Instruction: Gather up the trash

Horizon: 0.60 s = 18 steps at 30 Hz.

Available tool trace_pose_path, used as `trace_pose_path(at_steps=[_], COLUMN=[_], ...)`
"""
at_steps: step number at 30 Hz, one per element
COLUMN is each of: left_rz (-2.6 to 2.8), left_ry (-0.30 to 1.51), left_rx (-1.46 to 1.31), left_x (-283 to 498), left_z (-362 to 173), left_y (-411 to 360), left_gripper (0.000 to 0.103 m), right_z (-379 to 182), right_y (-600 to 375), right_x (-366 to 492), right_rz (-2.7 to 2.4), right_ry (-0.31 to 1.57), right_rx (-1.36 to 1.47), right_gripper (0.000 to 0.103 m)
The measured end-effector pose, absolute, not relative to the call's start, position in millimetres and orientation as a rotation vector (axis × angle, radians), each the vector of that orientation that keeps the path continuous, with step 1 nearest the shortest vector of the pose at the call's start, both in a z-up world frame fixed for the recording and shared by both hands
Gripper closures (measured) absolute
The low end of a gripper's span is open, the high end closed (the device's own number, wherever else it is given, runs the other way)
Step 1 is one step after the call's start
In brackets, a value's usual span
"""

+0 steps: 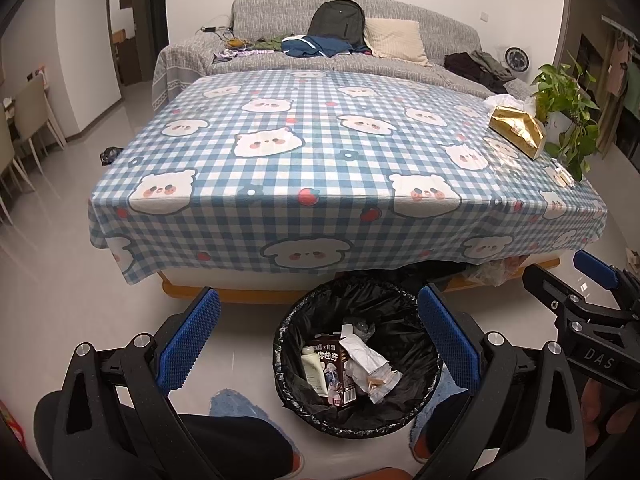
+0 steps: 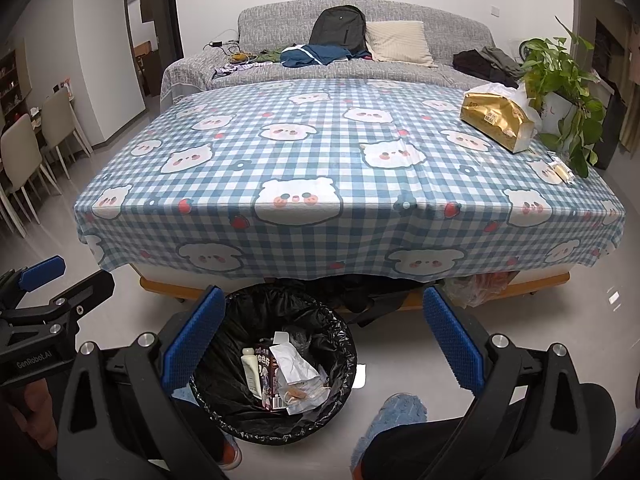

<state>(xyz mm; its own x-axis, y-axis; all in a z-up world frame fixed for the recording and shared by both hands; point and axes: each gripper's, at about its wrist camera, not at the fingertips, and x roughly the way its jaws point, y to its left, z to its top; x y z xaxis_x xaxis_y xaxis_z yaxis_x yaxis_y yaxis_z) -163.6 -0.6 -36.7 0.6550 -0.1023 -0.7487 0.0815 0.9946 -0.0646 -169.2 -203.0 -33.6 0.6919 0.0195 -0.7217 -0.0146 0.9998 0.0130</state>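
A low table (image 2: 280,152) under a blue checked cloth fills the room, its near edge bare; a gold tissue pack (image 2: 498,122) and a small wrapper-like item (image 2: 562,171), too small to identify, sit at its far right corner beside a potted plant (image 2: 560,80). On the floor below the near edge, the black-lined bin (image 1: 356,360) already holds the trash: a dark carton (image 1: 336,376), a white tube (image 1: 314,372) and crumpled paper (image 1: 372,364), all likely light and crushable, best pinched across their narrow middles. Carton and tube lie with long axes pointing towards the table. The left gripper (image 1: 316,340) and right gripper (image 2: 320,340) both gape wide, empty, above the bin.
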Motion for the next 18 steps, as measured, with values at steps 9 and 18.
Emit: trace_pose_path(at_steps=[9, 18], left_rz=[-0.101, -0.102], left_ry=[0.855, 0.857], left_rx=[-0.023, -0.027], left_x=[-162.0, -160.8], left_z=[-37.4, -38.3], left_y=[-0.7, -0.1], left_gripper=[0.006, 0.006], right_z=[-36.5, -36.9], right_y=[-203.3, -203.7], right_x=[-165.6, -164.7], right_rz=[0.015, 0.014], right_ry=[0.814, 0.815], right_rx=[0.006, 0.005], right_gripper=[0.008, 0.008])
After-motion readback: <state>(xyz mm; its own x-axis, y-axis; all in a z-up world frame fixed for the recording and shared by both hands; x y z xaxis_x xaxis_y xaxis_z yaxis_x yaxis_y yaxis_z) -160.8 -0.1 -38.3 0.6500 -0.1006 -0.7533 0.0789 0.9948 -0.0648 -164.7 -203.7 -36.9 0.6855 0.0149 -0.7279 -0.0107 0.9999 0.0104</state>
